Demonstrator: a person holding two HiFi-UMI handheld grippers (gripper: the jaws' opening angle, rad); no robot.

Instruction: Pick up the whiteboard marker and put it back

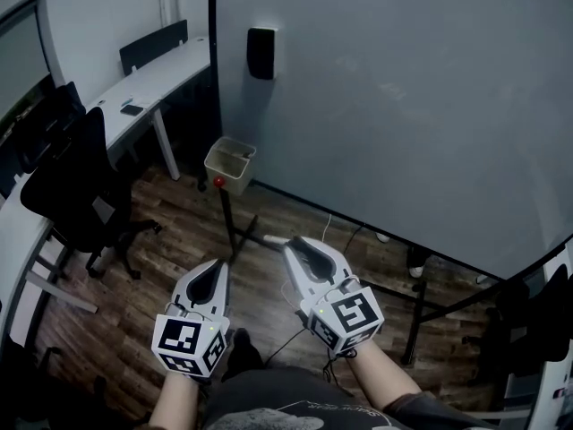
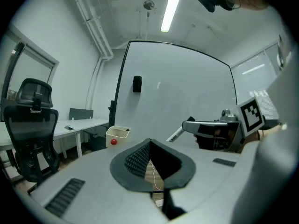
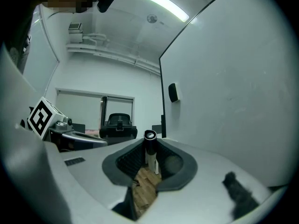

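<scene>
The whiteboard marker (image 1: 273, 239), white with a black cap, is clamped crosswise in my right gripper (image 1: 292, 245) and sticks out to the left of its tips. In the right gripper view the marker (image 3: 149, 143) stands upright between the pads, black cap on top. The left gripper view shows the marker (image 2: 176, 134) slanting down out of the right gripper (image 2: 188, 125). My left gripper (image 1: 218, 268) is held beside the right one, its tips (image 2: 149, 143) touching with nothing between them. Both point toward the large whiteboard (image 1: 403, 106), still some way off it.
A black holder (image 1: 260, 53) is fixed to the whiteboard's upper left. A beige bin (image 1: 230, 164) with a red ball (image 1: 218, 182) sits by the board's stand. Black office chairs (image 1: 76, 186) and a white desk (image 1: 152, 79) stand at the left. Cables lie on the wooden floor.
</scene>
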